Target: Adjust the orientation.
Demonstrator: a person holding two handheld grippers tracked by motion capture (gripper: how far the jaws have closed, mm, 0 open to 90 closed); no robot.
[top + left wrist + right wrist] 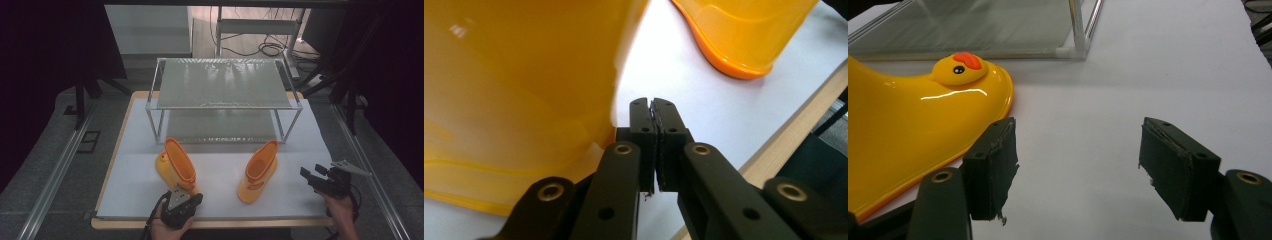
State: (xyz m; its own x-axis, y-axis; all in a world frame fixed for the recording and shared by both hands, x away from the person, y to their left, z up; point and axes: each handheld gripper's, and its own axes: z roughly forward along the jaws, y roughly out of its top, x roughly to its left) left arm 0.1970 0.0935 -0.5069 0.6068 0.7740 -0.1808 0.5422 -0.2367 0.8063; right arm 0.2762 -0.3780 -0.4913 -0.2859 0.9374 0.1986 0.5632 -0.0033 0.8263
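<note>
My left claw (186,196) sits closed, empty, low beside the left boot (177,165); my right claw (312,176) hovers wide open.

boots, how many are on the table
2. The left boot stands near the front left of the white mat, just ahead of the left gripper. The right boot stands right of centre. Both are in front of the rack. None seem hidden.

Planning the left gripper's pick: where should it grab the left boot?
Probably the orange collar at the top of the left boot's shaft, from above, one jaw inside the opening. It stands upright, mouth open, and the thin wall suits the jaws. The left gripper, shut, must open first.
</note>
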